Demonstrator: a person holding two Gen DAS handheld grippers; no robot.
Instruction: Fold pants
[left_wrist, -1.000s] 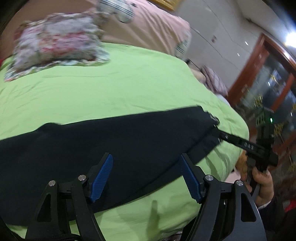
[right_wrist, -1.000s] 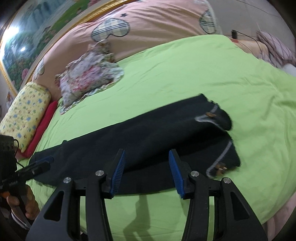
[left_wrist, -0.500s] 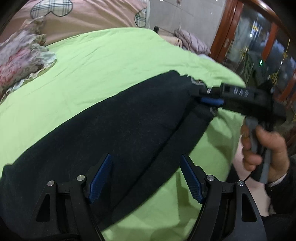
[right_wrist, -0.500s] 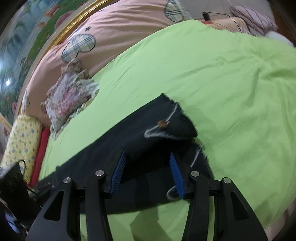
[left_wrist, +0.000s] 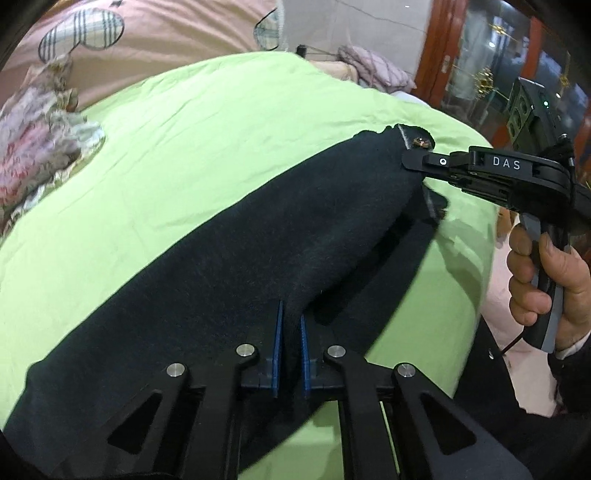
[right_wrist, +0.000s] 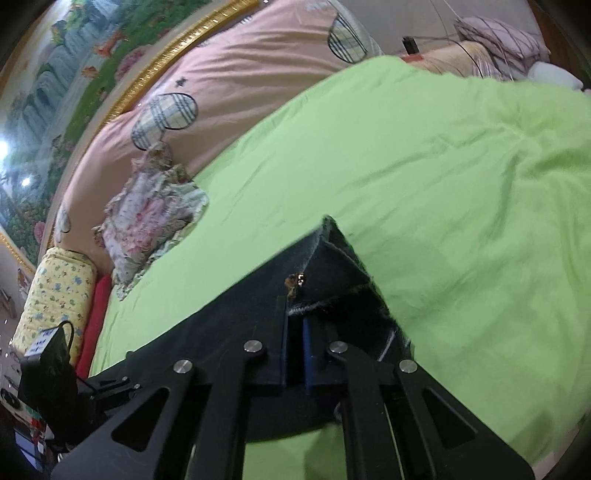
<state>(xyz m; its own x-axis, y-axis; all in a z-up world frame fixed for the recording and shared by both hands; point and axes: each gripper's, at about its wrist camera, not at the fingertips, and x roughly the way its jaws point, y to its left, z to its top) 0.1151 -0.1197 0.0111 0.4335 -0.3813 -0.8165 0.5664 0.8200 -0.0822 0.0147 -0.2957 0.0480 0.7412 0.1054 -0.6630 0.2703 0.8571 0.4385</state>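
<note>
- On the green bed sheet (left_wrist: 221, 122): black pants (left_wrist: 229, 258), stretched long across the bed, one end near each gripper.
- Left gripper (left_wrist: 290, 325): jaws pinched almost all the way together, with a ridge of black cloth squeezed between the blue pads (left_wrist: 277, 343).
- Near that pinch: cloth pulled up into a small fold, with a dark gap under it.
- Right gripper (right_wrist: 294, 332): jaws also squeezed nearly closed, biting the edge of the pants at the end with the pale stitching.
- Just past the right gripper's tips: a little shiny button (right_wrist: 295, 281) on the cloth.
- Seen from the left camera: right gripper reaching in from the right side, tip touching the far corner of the pants, held in a person's hand (left_wrist: 543, 273).
- Pants corner at that end: flipped up a bit, showing a pale seam.
- Far side of the bed: flowery pillow (right_wrist: 147, 218) on the sheet, well apart from the pants.
- Behind that: pink blanket (right_wrist: 258, 62) with checked patches.
- By the left edge of the right camera's view: yellow pillow (right_wrist: 55, 295) beside a red one.
</note>
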